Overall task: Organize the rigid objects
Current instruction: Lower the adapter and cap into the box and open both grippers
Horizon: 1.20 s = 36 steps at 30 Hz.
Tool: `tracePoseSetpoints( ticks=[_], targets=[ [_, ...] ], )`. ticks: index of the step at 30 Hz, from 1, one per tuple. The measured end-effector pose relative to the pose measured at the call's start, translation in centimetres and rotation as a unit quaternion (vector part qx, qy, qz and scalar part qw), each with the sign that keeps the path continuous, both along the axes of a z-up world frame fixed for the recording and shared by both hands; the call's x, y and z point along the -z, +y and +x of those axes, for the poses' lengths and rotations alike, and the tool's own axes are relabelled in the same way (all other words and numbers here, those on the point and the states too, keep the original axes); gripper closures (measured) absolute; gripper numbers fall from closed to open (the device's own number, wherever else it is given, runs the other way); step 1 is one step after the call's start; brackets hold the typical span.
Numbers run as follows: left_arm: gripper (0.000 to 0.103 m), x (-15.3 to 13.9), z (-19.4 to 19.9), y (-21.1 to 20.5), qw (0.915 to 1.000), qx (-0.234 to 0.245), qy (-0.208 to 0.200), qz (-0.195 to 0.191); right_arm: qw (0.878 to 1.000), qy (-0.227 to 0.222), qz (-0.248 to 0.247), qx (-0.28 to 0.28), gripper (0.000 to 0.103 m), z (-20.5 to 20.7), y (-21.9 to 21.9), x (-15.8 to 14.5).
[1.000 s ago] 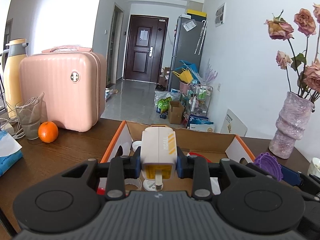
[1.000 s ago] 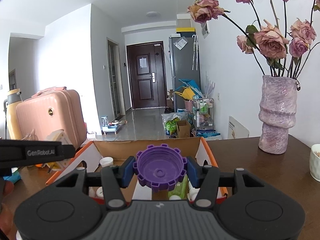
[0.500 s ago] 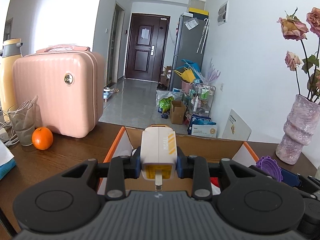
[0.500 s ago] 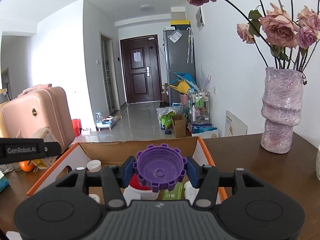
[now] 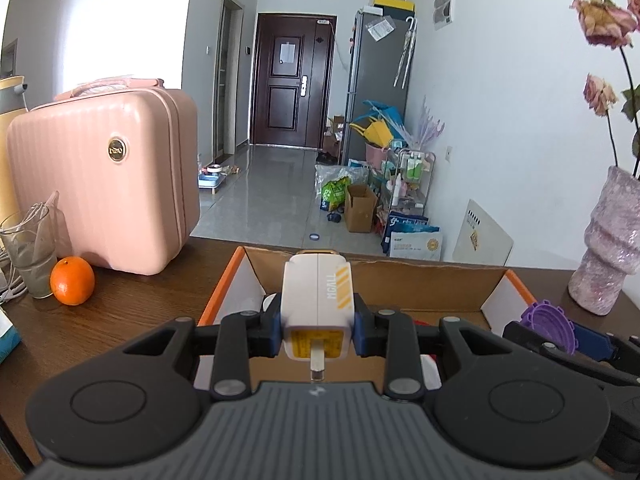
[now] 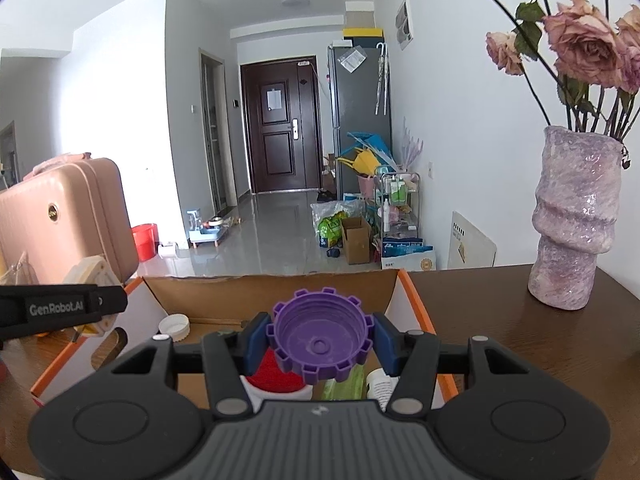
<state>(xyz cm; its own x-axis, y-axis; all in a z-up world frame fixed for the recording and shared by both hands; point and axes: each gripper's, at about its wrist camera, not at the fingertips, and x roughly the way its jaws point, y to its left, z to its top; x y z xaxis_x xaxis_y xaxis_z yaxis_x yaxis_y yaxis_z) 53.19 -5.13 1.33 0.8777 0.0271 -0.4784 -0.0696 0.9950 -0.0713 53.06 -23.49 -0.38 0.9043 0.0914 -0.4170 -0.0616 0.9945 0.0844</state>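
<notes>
Left gripper [image 5: 318,330]: jaws pinching white charger [image 5: 318,298], held above near-left part of open cardboard box [image 5: 420,284]. Right gripper [image 6: 320,342]: jaws pinching purple notched cap [image 6: 320,338], above box interior, over red-lidded container [image 6: 274,376]. Box on wooden worktop [image 5: 132,308].

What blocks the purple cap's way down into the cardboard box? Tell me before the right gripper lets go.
Nothing rises between them. The right gripper holds the purple cap over the open cardboard box. Straight below lie a red-capped container and a green packet, so the cap would probably land on those.
</notes>
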Motion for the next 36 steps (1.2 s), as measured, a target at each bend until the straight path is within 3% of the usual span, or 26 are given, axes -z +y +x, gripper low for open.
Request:
tracePoseSetpoints(
  ticks=[9,22,24,25,26,27,28,32,36],
  targets=[
    [0.071,1.2,1.1,-0.1,0.9996,0.000,0.025,0.017,1.000,0.016,-0.006,-0.001,0.050,0.5,0.3,0.6],
    [0.069,1.4,1.3,-0.5,0.9988,-0.002,0.027,0.041,1.000,0.025,-0.016,0.005,0.049,0.6,0.4,0.8],
    [0.050,1.2,1.0,-0.6,0.9988,-0.007,0.019,0.045,0.999,0.027,-0.017,0.011,0.046,0.6,0.3,0.8],
    [0.030,1.1,0.9,-0.5,0.9988,-0.011,0.015,0.046,0.999,0.029,-0.016,0.014,0.042,0.6,0.2,0.8],
    [0.014,1.0,0.8,-0.5,0.9986,-0.017,0.012,0.048,0.999,0.029,-0.015,0.016,0.029,0.6,0.1,0.8],
    [0.009,0.9,0.6,-0.5,0.9983,-0.025,0.007,0.052,0.999,0.029,-0.013,0.017,0.017,0.5,0.0,0.8],
    [0.004,0.9,0.5,-0.5,0.9980,-0.031,0.003,0.054,0.999,0.027,-0.013,0.017,0.013,0.5,0.0,0.8],
    [0.000,0.7,0.6,-0.3,0.9980,-0.037,0.002,0.051,0.999,0.024,-0.018,0.021,0.000,0.4,0.2,0.8],
    [0.000,0.7,0.7,-0.3,0.9980,-0.039,0.002,0.050,0.999,0.023,-0.020,0.022,0.000,0.2,0.3,0.7]
  ],
)
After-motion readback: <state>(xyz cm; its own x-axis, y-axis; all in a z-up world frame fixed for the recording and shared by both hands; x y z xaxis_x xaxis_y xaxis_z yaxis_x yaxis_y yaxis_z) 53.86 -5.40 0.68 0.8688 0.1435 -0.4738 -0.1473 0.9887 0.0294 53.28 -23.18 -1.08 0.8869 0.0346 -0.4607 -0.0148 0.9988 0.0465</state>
